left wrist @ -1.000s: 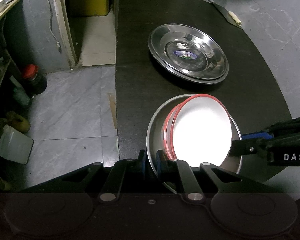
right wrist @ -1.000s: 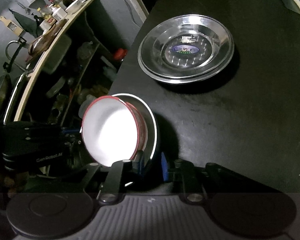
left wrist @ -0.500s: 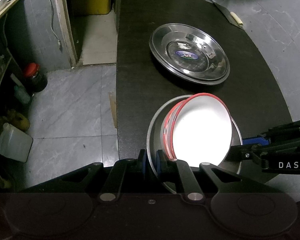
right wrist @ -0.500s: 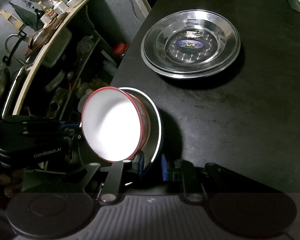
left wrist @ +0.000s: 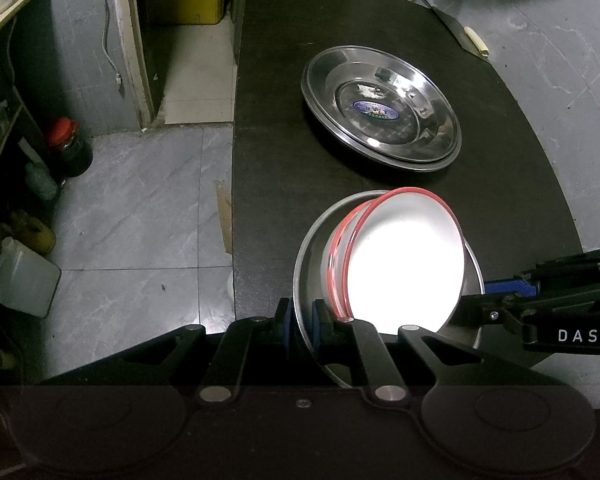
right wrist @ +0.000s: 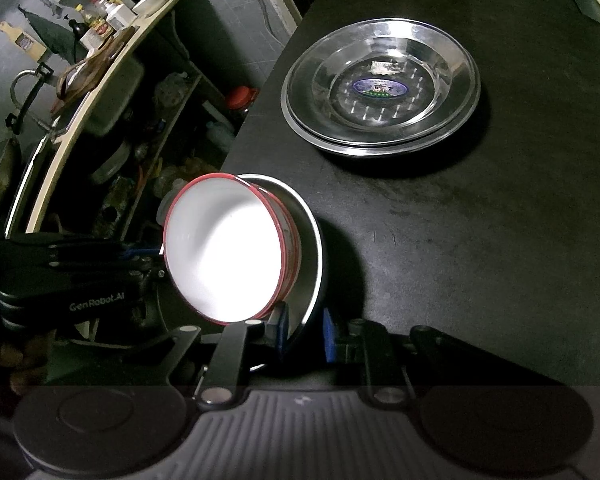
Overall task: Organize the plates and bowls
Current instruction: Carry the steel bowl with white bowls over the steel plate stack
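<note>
A steel bowl (left wrist: 312,240) holds stacked white bowls with red rims (left wrist: 404,256); the whole stack is held tilted above the near end of the black table (left wrist: 276,120). My left gripper (left wrist: 300,320) is shut on the steel bowl's near rim. My right gripper (right wrist: 304,332) is shut on the opposite rim (right wrist: 314,248), and it shows at the right of the left wrist view (left wrist: 500,292). Stacked steel plates (left wrist: 380,108) with a blue label lie flat farther along the table, also in the right wrist view (right wrist: 380,88).
A knife (left wrist: 464,36) lies at the table's far right edge. Left of the table is grey tile floor with a red-capped jar (left wrist: 66,148) and plastic jugs (left wrist: 24,284). A cluttered shelf unit (right wrist: 100,92) stands past the table's left side.
The bowl stack and both grippers have shifted slightly toward the steel plates, with the stack tilted a little more. Both grips are unchanged.
</note>
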A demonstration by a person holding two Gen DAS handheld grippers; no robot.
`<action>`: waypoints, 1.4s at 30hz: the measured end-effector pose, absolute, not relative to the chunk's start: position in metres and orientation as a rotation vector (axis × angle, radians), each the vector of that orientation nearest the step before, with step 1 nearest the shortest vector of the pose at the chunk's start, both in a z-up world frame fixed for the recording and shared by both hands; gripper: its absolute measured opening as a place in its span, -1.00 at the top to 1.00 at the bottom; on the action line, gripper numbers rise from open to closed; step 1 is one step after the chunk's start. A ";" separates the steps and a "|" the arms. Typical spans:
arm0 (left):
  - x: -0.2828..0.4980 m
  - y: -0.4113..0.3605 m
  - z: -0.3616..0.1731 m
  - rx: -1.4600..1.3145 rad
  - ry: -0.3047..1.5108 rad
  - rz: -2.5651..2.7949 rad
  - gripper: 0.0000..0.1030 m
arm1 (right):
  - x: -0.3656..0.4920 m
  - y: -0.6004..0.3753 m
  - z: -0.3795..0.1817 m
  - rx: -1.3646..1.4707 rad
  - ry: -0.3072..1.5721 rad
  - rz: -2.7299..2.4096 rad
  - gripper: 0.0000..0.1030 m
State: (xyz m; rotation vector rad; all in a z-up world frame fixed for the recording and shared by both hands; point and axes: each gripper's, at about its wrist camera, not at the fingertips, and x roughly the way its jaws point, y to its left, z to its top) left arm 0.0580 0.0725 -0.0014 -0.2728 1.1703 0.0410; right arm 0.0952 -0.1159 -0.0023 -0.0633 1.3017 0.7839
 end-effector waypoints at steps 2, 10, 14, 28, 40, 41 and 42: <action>0.058 0.072 -0.002 -0.272 1.171 0.041 0.81 | 0.095 -0.116 -0.002 -0.064 1.301 0.784 0.60; 0.059 0.071 -0.002 -0.267 1.176 0.037 0.82 | 0.094 -0.117 -0.002 -0.063 1.297 0.782 0.61; 0.059 0.072 -0.002 -0.280 1.180 0.035 0.82 | 0.094 -0.117 -0.001 -0.059 1.293 0.784 0.60; 0.060 0.071 0.004 -0.289 1.154 0.020 0.83 | 0.094 -0.127 0.006 -0.029 1.255 0.783 0.60; 0.068 0.063 0.018 -0.278 1.114 -0.013 0.83 | 0.096 -0.142 0.017 0.023 1.212 0.762 0.60; 0.069 0.062 0.020 -0.278 1.110 -0.017 0.83 | 0.096 -0.143 0.018 0.027 1.206 0.759 0.60; 0.071 0.061 0.022 -0.276 1.105 -0.021 0.83 | 0.097 -0.145 0.019 0.032 1.202 0.757 0.60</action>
